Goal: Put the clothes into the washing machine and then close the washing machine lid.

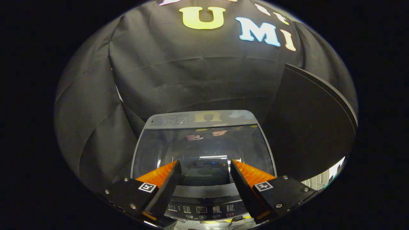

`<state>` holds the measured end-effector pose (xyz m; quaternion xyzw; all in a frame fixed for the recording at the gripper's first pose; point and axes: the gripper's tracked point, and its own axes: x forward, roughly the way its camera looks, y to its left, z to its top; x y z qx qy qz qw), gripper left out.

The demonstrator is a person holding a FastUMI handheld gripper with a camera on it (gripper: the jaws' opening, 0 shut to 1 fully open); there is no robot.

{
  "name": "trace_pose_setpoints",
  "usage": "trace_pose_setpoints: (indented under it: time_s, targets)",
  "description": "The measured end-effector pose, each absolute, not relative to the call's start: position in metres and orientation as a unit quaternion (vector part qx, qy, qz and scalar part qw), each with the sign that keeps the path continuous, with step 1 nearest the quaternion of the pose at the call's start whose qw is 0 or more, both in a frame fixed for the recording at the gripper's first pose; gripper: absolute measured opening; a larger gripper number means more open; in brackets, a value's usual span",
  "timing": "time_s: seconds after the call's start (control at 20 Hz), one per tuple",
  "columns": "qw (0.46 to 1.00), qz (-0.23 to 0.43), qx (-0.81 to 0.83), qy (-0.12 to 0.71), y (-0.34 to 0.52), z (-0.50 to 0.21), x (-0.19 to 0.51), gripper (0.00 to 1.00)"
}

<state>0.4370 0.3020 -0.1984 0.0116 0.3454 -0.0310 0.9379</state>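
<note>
The tongs (pixel 204 167) are spread wide open and hold nothing; the gap between the two fingers is free, and through it one looks down on the grey top-loading washing machine (pixel 204 150). Its tinted glass lid with a grey frame (pixel 204 140) lies flat over the tub, so the lid looks closed. The glass mirrors the room lights and the wall, and this makes it hard to see inside. Under the glass, just ahead of the fingertips, there is a dark shape with a little blue in it, which may be the clothes (pixel 206 169) in the drum, but I cannot tell this for sure.

The dark control panel with small buttons and a small display (pixel 202 210) sits at the near edge of the machine, low between the two fingers. A large dark curved panel (pixel 313 127) stands to the right of the machine, near it.

My judgement is that the task is at its end or very near: no garment lies outside the machine, the lid is down, and the tongs are free. What is left, perhaps, is only to make sure that the lid sits fully down.
</note>
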Motion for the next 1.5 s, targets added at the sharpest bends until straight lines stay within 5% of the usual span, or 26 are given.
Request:
trace_pose_setpoints:
  time_s: [0.6,1.5]
  targets:
    - [0.972,-0.049,0.001,0.230,0.261,-0.162,0.371,0.96]
    - [0.994,-0.001,-0.009,0.112,0.079,-0.026,0.147,0.95]
